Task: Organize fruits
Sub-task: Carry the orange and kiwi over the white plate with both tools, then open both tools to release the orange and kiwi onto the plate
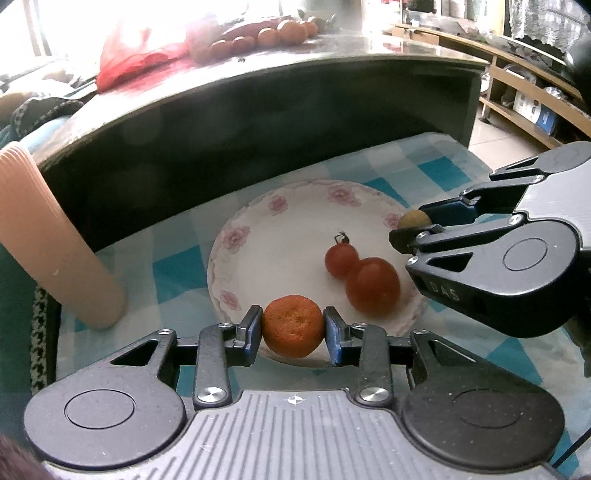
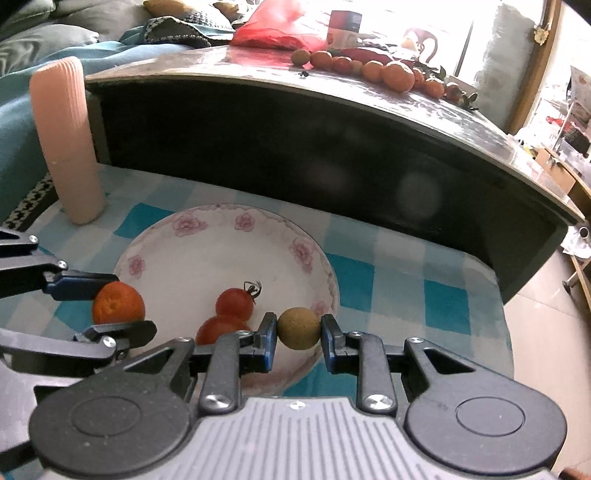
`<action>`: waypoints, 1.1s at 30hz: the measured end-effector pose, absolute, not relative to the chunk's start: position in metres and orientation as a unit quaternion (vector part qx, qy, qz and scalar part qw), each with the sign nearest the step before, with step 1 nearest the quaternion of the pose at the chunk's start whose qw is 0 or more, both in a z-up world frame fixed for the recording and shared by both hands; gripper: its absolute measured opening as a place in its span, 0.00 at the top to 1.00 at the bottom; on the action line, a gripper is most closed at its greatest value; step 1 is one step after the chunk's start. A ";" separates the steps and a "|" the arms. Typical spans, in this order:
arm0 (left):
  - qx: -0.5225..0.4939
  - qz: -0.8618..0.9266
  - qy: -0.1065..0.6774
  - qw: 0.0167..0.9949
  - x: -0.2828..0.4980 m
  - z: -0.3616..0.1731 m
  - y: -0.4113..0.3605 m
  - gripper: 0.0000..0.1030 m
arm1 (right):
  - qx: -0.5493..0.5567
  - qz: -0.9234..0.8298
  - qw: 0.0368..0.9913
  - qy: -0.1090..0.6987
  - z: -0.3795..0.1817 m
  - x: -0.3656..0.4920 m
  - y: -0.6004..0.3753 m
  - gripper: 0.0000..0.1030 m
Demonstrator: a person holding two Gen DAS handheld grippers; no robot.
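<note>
At your far left a ribbed peach-coloured cylinder (image 1: 55, 236) stands on the blue checked cloth (image 1: 436, 170), clear of the work. Next, your left gripper (image 1: 293, 328) has its pads pressed on either side of a small mandarin (image 1: 293, 326), holding it over the near rim of the flowered plate (image 1: 258, 229); whether the fruit touches the plate yet cannot be told. In the plate's middle two red cherry tomatoes (image 1: 360, 273) already lie touching each other, one with its dark stem up. Further right, your right gripper (image 2: 298, 328) is closed on a small olive-brown round fruit (image 2: 298, 328), poised over the plate's right rim. So two fruits look placed and two more are in hand, near delivery. The greater part of the job seems to remain: on the dark raised tabletop (image 2: 332, 96) behind, a row of loose mandarins and red fruits (image 2: 369, 68) lies beside a red plastic bag (image 2: 273, 26), well apart from the plate and waiting to be brought down.
</note>
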State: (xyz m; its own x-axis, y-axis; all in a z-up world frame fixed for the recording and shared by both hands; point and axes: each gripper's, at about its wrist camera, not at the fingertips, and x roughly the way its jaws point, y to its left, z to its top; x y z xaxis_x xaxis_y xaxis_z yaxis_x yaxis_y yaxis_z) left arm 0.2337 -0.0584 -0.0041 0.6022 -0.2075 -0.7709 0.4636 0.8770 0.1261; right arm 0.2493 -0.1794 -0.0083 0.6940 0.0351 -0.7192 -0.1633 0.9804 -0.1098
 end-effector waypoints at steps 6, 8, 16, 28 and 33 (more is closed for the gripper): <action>0.159 -0.182 0.409 0.880 0.245 -0.013 -0.058 0.58 | -0.077 0.059 0.917 0.387 -0.015 0.263 -0.176 0.61; 0.158 -0.179 0.411 0.880 0.247 -0.016 -0.057 0.58 | -0.077 0.061 0.916 0.389 -0.017 0.266 -0.174 0.61; 0.155 -0.174 0.413 0.881 0.251 -0.019 -0.057 0.55 | -0.070 0.068 0.913 0.396 -0.023 0.271 -0.173 0.60; 0.150 -0.169 0.403 0.887 0.248 -0.010 -0.054 0.54 | -0.058 0.070 0.916 0.391 -0.019 0.272 -0.173 0.59; 0.147 -0.165 0.402 0.888 0.247 -0.006 -0.053 0.53 | -0.058 0.071 0.919 0.383 -0.014 0.270 -0.170 0.56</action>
State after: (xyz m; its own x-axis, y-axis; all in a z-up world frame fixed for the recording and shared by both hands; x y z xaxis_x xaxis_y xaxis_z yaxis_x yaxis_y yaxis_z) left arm 0.2470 -0.0525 -0.0062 0.6218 -0.1757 -0.7632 0.4120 0.9021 0.1281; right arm 0.2701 -0.1698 -0.0136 0.6967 0.0862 -0.7122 -0.1756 0.9831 -0.0528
